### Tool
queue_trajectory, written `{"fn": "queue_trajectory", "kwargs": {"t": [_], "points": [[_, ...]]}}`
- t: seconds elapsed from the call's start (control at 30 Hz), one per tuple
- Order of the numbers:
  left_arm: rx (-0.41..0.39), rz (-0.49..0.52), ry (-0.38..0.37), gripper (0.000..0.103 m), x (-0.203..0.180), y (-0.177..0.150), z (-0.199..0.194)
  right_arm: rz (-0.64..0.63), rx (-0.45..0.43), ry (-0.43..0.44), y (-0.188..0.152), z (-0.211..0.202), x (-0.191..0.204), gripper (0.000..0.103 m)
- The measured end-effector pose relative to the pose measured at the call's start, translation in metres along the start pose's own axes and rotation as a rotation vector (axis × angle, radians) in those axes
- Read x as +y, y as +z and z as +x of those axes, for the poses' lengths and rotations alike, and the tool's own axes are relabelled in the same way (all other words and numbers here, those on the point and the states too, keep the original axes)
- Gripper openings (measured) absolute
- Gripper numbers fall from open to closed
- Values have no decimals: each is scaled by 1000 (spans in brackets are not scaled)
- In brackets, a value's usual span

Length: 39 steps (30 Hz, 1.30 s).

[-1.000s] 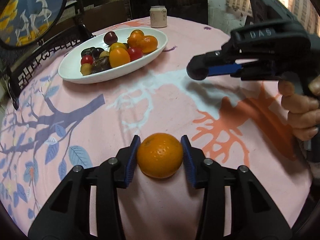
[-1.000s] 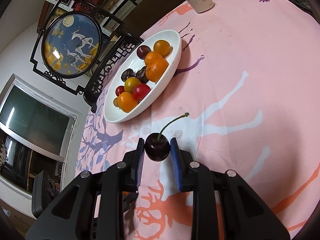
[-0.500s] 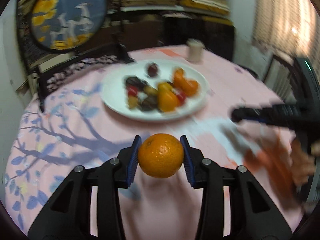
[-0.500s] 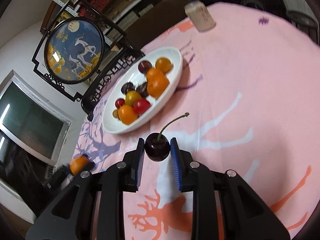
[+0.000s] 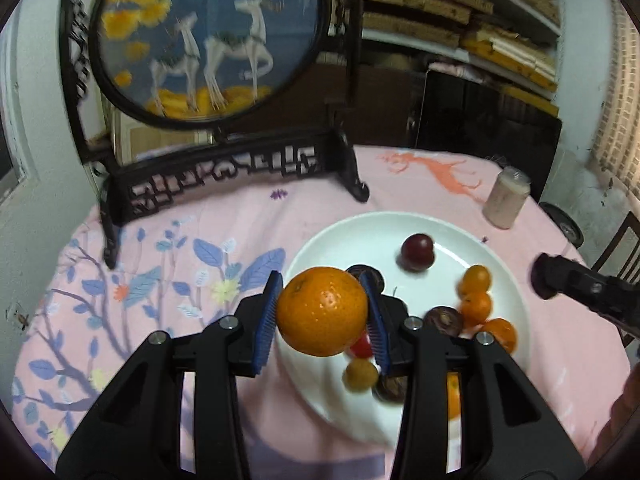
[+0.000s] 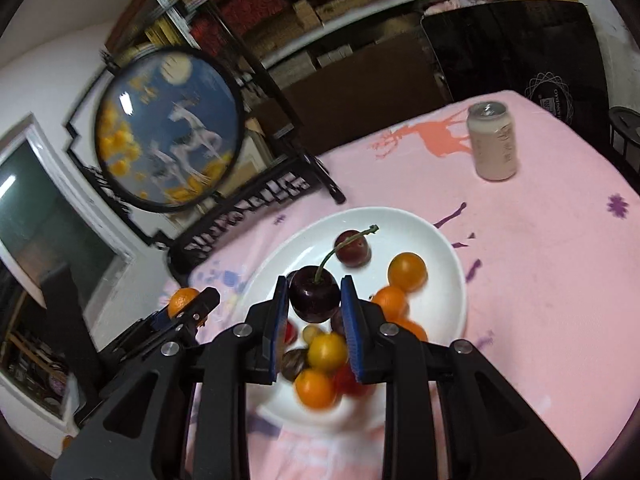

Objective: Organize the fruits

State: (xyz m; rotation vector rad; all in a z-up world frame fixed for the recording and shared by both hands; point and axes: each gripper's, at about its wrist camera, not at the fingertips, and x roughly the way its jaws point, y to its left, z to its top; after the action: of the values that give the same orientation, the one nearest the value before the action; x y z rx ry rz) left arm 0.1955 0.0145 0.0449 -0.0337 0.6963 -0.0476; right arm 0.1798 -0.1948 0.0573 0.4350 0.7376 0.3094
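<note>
Pink-clothed desk (image 5: 208, 236): both claws now over white oval plate (image 6: 448, 248), prev. short of it. Left claw (image 5: 322, 316) grips round orange (image 5: 322, 310); right claw (image 6: 314, 312) grips dark stemmed cherry (image 6: 314, 294). Drop-off likely next.

Dim, warm indoor light in both views, with dark vignetted corners and strong fisheye bending at the edges. Held orange (image 5: 322, 312) sharp and evenly lit, small specks of glare on its skin; held cherry (image 6: 314, 299) sharp too, with a faint sheen. Motion blur over the fruit low in the plate (image 5: 508, 280) and along its near rim. Round screen (image 6: 168, 130) smeared in the right wrist view, with a streak of glare at upper left; softer in the left. Pink tabletop (image 6: 560, 280) brightest and slightly washed out. Soft shadows under the black fingers (image 5: 276, 320).
</note>
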Motion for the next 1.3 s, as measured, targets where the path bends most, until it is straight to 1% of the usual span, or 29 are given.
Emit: {"fn": "queue_trajectory", "kwargs": {"t": [0.1,0.23,0.27,0.3,0.33,0.37,0.5,0.67,0.77,0.8,0.87,0.93,1.0,1.07,1.13,1.17,1.2,1.23,1.3], "points": [[40,14,6,40,0,-2,27,-7,46,-40,5,36,-7,27],[71,7,4,41,4,-2,50,-29,80,-45,8,67,-13,27],[79,2,2,41,5,-3,54,-37,91,-52,8,73,-14,29],[83,-1,1,42,6,-5,56,-40,106,-69,7,78,-14,37],[82,-3,-2,49,6,-5,58,-38,114,-79,6,79,-17,45],[77,-5,-3,53,7,-5,57,-33,99,-76,5,76,-20,46],[40,-16,-11,58,6,-2,44,-30,42,-63,8,56,-19,47],[3,-29,7,66,6,0,23,-41,0,-37,11,31,-4,48],[-7,-35,6,68,6,-2,5,-80,-13,-41,4,13,10,51],[-19,-27,7,70,4,-7,-5,-93,-22,-43,1,6,14,54],[-43,-10,27,81,2,-18,-20,-118,-36,-46,-7,-6,23,56],[-64,6,61,88,-1,-34,-37,-134,-44,-41,-20,-19,28,57],[-71,6,71,92,-1,-49,-49,-153,-47,-58,-35,-29,28,57],[-75,3,70,95,-5,-65,-63,-191,-53,-92,-55,-39,27,61],[-86,21,88,99,-9,-76,-75,-213,-82,-138,-75,-52,20,67],[-101,33,105,101,-12,-82,-83,-222,-91,-159,-83,-57,17,68],[-117,39,122,101,-14,-88,-90,-234,-96,-177,-93,-61,14,70],[-124,42,130,101,-14,-92,-94,-241,-97,-185,-99,-62,11,76],[-124,41,143,101,-14,-98,-100,-246,-95,-203,-115,-66,4,77]]}}
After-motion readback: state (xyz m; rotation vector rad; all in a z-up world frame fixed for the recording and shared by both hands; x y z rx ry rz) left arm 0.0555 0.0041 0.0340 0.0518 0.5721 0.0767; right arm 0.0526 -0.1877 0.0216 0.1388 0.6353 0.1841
